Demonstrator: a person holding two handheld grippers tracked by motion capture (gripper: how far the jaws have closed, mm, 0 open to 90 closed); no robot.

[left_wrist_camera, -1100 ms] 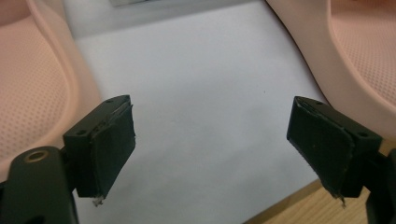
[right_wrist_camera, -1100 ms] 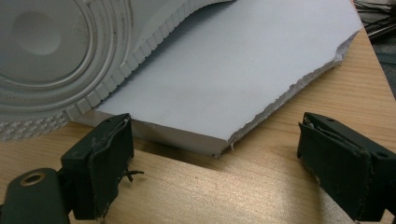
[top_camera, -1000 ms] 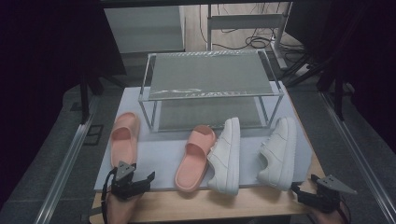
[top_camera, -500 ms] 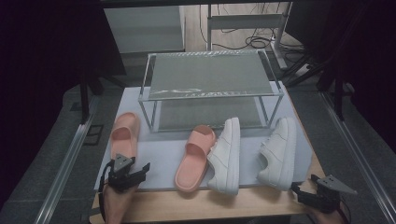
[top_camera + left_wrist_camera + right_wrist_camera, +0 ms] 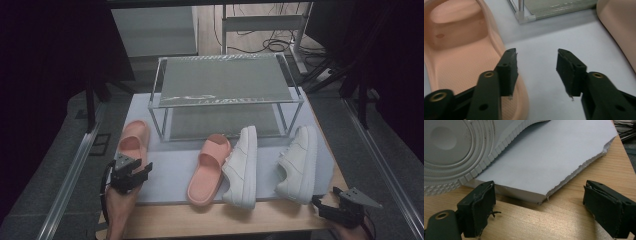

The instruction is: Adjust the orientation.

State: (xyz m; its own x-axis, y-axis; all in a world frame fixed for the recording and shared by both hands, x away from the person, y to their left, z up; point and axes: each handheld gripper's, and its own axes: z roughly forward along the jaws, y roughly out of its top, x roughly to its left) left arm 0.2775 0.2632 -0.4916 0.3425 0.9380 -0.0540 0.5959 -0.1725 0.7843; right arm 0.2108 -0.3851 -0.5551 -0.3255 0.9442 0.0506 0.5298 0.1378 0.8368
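dim room, grey floor (image 5: 60, 150), cables (image 5: 260, 45) behind the wooden table (image 5: 280, 220); dark curtains (image 5: 45, 45) flank it.

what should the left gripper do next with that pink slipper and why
Probably keep closing the jaws on the pink slipper's side wall. The left gripper has one jaw inside the slipper over its insole and the other outside over the white mat; the jaws have just been closing, but aren't yet pressing the wall.

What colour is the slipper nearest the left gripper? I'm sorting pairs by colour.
Salmon pink: the slipper shows best in the left gripper view, beside the left gripper.
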